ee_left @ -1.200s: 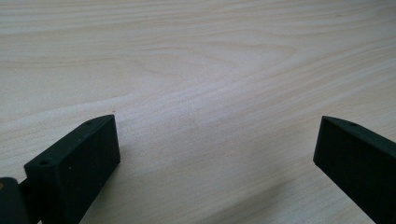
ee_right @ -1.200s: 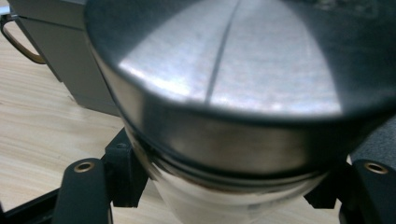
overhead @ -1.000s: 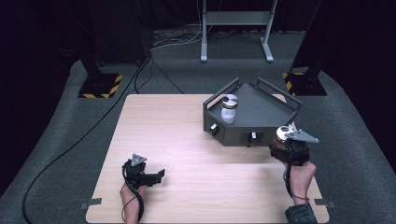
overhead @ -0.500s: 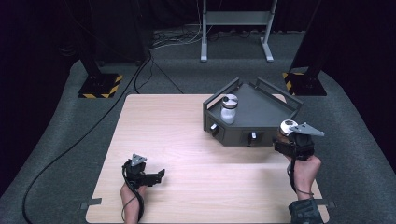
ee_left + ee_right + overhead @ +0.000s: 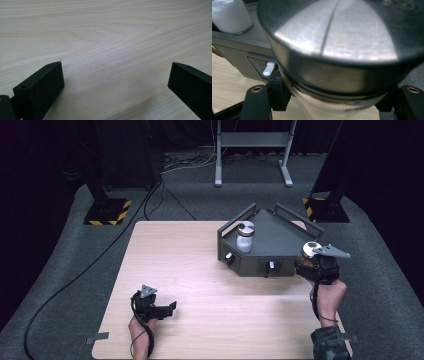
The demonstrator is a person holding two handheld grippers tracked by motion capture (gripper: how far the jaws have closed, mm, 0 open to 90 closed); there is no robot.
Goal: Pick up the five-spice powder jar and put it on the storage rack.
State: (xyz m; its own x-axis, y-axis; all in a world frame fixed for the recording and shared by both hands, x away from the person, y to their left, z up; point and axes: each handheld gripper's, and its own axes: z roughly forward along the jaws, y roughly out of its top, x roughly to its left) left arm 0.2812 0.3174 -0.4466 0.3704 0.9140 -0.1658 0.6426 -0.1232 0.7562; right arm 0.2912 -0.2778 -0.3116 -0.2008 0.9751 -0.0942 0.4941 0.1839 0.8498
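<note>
I've got the right claw (image 5: pixel 311 254) clenched around a clear jar with a round brushed-metal lid (image 5: pixel 332 47), and it hangs right at the near right corner of the dark grey wedge-shaped metal tray (image 5: pixel 280 232), level with the tray's rim. In the right gripper view the lid faces the camera, so I read the jar as upright, long axis running top to bottom, lid up. A second jar, white-filled with a silver lid (image 5: pixel 245 236), already stands upright inside the tray near its left wall, well apart from mine. So I'd call it one jar in place and this one part-way: gripped and off the light wooden table (image 5: pixel 200 270), not yet set down on the tray floor. What's left, I judge, is carrying it over the rim and lowering it beside the first. My left claw (image 5: pixel 170 307) sits released, jaws wide with nothing between them, low over the table well to the tray's front left.
</note>
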